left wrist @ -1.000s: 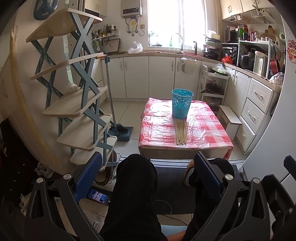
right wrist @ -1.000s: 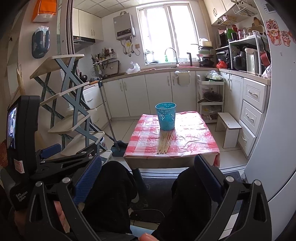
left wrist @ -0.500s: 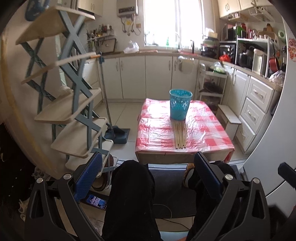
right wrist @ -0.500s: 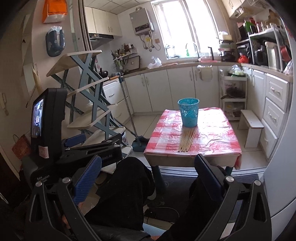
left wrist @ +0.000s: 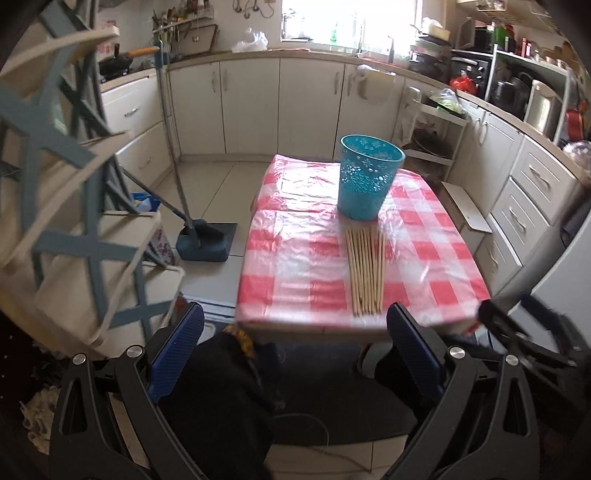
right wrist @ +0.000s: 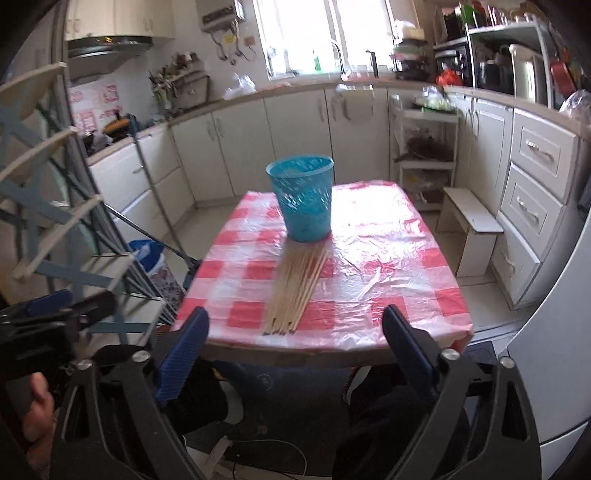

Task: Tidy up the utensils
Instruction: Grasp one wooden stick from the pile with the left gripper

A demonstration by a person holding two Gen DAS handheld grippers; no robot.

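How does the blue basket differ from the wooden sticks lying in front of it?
The blue basket stands upright, while the wooden sticks lie flat in a bundle. The basket is one wide, perforated plastic container; the sticks are many thin, plain pieces. Both rest on the checkered tablecloth, the sticks' far ends reaching the basket's base.

Daylight poured in from the window [right wrist: 314, 33] at the back, which was blown out to white, and it threw glare across the shiny plastic cloth [right wrist: 384, 240] on the surface. Both fisheye views bent straight lines near the edges and went black in the corners. The right view was smeared by motion blur, the shelf rack [left wrist: 70, 206] in the left view likewise.
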